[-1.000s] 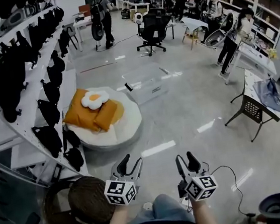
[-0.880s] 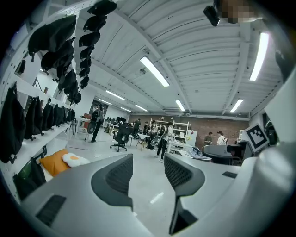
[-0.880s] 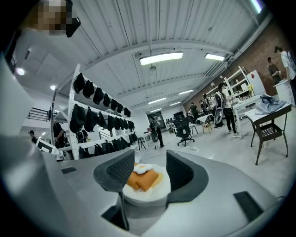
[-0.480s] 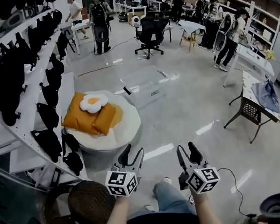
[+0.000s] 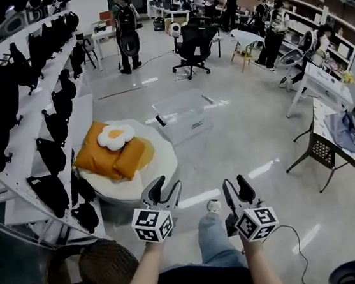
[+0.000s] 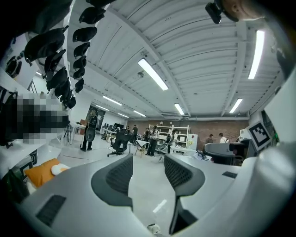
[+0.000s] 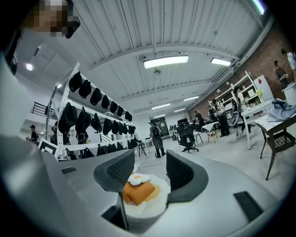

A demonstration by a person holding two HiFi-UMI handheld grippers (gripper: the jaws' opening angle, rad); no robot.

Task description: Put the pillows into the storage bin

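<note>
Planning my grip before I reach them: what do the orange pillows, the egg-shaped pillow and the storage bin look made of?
Orange pillows: soft matte fabric, probably stuffed; rounded, slumping shapes. Egg-shaped pillow: plush-looking, puffy white edge, yellow centre. Storage bin: clear, glossy hard plastic, it seems; the floor shows through its walls.

I note a glossy grey floor (image 5: 242,143). A round white cushion (image 5: 162,167) lies on it, carrying orange pillows (image 5: 102,155) with an egg-shaped pillow (image 5: 115,137) on top. The clear storage bin (image 5: 184,115) stands near, not touching. A black office chair (image 5: 192,43) stands farther off.
</note>
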